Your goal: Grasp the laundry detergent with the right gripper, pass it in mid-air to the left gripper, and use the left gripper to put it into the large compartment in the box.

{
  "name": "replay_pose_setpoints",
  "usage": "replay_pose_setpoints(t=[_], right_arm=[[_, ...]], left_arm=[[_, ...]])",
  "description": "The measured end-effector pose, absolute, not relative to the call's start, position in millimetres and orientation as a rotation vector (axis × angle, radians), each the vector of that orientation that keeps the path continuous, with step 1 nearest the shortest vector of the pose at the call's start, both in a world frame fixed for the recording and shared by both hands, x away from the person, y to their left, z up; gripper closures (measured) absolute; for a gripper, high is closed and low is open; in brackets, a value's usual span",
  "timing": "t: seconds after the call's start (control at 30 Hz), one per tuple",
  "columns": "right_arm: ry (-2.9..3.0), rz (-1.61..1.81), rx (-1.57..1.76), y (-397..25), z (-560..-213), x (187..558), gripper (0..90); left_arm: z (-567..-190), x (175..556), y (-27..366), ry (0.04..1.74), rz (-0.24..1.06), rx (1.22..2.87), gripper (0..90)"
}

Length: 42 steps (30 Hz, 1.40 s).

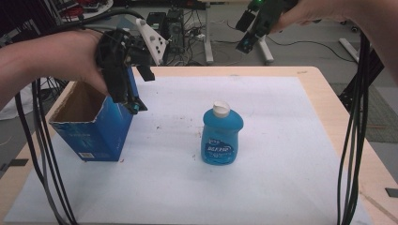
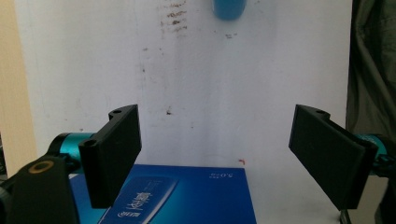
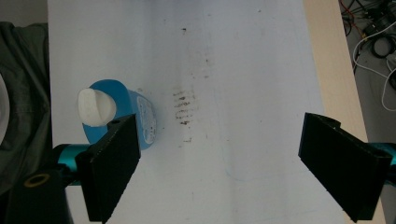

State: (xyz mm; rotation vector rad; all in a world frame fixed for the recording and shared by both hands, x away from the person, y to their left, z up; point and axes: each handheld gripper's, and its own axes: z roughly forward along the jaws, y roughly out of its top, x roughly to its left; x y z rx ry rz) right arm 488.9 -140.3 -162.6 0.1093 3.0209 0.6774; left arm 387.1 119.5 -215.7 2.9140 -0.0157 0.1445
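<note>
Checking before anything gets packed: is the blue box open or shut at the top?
Open. In the high view the blue box stands upright, its top flaps up and brown inner walls showing.

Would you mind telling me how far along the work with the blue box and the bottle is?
Early on. Done: the blue box stands open-topped on the white sheet. In hand: nothing; the left claw hovers open at the box's rim, and the right claw is open, high above the table. Left: the blue bottle stands upright, untouched, apart from the box.
</note>
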Motion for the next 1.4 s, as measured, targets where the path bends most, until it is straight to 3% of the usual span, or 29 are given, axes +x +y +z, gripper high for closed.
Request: replay_pose_setpoints(t=[0.5,1.4], right_arm=[[3.002,0.748,0.126,-166.9,-168.4,470.9,12.3],[3.004,0.844,0.122,-196.1,-228.1,426.0,12.3]], left_arm=[[-215.2,386.4,118.8,-0.013,0.148,2.911,17.0],[-215.1,384.1,117.5,-0.012,0.149,2.919,17.0]])
